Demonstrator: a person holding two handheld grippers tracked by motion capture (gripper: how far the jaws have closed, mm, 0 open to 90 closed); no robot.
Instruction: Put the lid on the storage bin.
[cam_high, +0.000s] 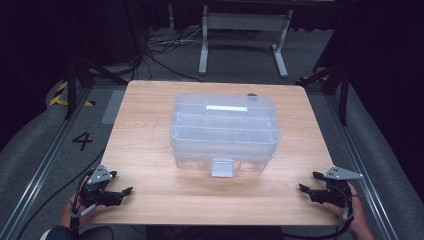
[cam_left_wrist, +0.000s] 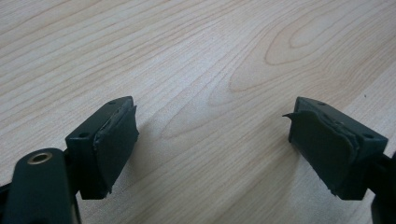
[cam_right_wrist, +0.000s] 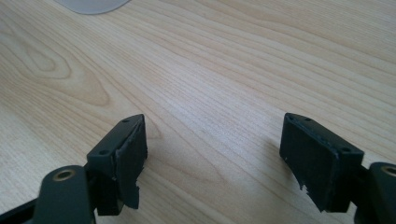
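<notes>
The wooden desk (cam_high: 150, 150) carries one large thing: a clear plastic storage box (cam_high: 225, 131) with a lid, set in the middle and a little toward the far edge. Its lid is on, with a white strip along the top, and a clear front latch (cam_high: 222, 167) faces the person's edge — it seems to hang down over the box's front wall, though whether it is fastened cannot be told. A small dark round spot (cam_high: 252, 97) sits on the desk just behind the box's far right corner.

The left gripper (cam_high: 120, 186) rests at the near left corner of the desk, held in a hand (cam_high: 75, 210); its jaws stand apart with nothing but bare wood between them. The right gripper (cam_high: 310, 184) sits at the near right corner, also well apart from the box, jaws wide and empty.

As a judgement, the work on the box has not begun — neither gripper touches it, and reaching the latch and lid is all yet to do.
</notes>
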